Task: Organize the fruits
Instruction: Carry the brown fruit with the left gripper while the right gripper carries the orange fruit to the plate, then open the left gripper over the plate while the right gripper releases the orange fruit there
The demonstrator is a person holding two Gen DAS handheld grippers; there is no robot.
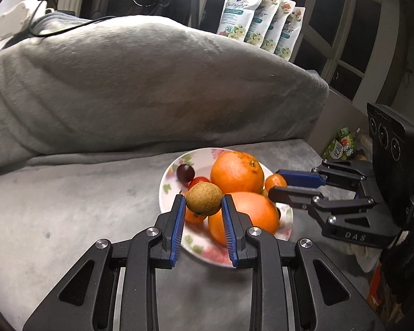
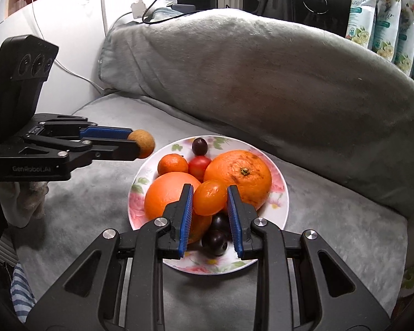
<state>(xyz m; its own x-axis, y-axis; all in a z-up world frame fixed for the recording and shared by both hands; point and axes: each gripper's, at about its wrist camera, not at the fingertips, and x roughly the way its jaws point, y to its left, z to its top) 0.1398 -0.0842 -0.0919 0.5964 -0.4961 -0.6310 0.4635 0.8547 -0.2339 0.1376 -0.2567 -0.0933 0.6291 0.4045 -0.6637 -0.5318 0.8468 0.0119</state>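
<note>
Left gripper (image 1: 203, 202) pinches brown fruit (image 1: 204, 199), right gripper (image 2: 210, 197) pinches small orange fruit (image 2: 210, 197), both over the plate (image 2: 278, 207) (crowded); judged best: lower gently before releasing.

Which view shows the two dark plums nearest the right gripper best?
The right wrist view: both dark plums lie unobstructed between its fingers on the floral plate. The left wrist view hides them behind the large oranges.

**Both grippers clamped, angled down at the plate**

The left gripper (image 1: 203, 202) pinches a small brown fruit (image 1: 203, 198) above the plate's (image 2: 281, 193) near-left rim. The right gripper (image 2: 210, 196) pinches a small orange fruit (image 2: 209, 197) over the plate's middle.
</note>
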